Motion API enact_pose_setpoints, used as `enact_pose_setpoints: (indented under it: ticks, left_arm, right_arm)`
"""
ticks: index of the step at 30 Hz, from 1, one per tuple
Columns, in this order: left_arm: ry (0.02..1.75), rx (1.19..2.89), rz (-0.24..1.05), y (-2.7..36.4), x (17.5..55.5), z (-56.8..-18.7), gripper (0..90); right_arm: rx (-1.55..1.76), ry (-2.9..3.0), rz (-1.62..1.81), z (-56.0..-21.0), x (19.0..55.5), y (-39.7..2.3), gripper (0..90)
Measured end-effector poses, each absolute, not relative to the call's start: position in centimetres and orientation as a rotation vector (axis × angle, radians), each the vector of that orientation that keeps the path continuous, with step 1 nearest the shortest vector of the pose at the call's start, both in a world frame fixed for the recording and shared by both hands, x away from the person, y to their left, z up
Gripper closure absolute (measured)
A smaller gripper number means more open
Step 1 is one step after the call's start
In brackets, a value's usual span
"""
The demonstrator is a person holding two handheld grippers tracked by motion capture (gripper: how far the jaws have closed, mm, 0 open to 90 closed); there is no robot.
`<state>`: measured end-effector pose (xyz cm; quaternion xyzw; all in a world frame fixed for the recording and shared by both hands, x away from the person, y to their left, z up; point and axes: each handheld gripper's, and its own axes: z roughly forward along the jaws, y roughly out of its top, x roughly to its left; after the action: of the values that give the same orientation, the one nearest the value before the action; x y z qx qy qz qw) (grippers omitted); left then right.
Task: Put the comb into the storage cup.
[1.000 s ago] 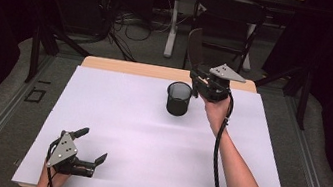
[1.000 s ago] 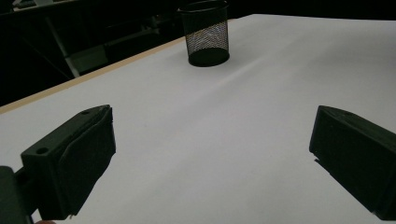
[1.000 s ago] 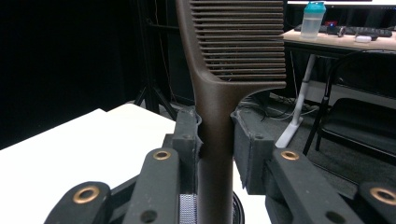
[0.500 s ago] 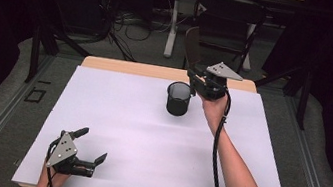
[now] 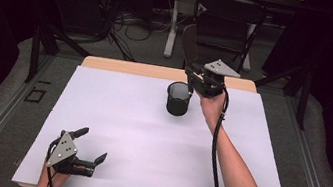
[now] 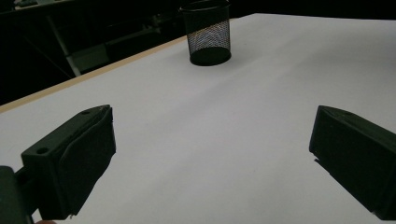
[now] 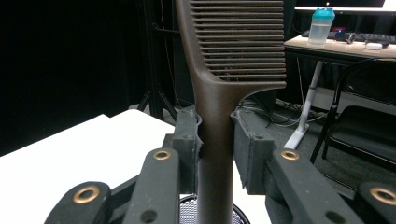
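Comb [image 7: 219,70]: upright, long axis vertical, handle end just above the mesh pen cup [image 5: 178,98], teeth up.
Right gripper [image 5: 196,81]: jaws clenched on the comb handle; nearer hand.
Left gripper [image 5: 92,151]: jaws released, resting on the bench [image 5: 145,151], well apart.

A dark brown comb [image 7: 219,88] is showing fine ribbed teeth; the black mesh cup [image 5: 178,98] is sitting on a plain white table [image 5: 137,134] edged tan at 12 o'clock.
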<state>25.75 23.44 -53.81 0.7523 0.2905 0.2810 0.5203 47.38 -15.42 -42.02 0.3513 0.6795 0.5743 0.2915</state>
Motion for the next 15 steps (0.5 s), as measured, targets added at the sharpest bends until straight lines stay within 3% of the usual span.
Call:
enact_pose_setpoints:
  ticks: [15]
  left_arm:
    - [0.706, 1.798, 0.668, 23.56, 25.85, -53.86, 0.8]
  right_arm:
    - [0.918, 1.818, 1.541, -41.84, 48.18, -14.85, 72.4]
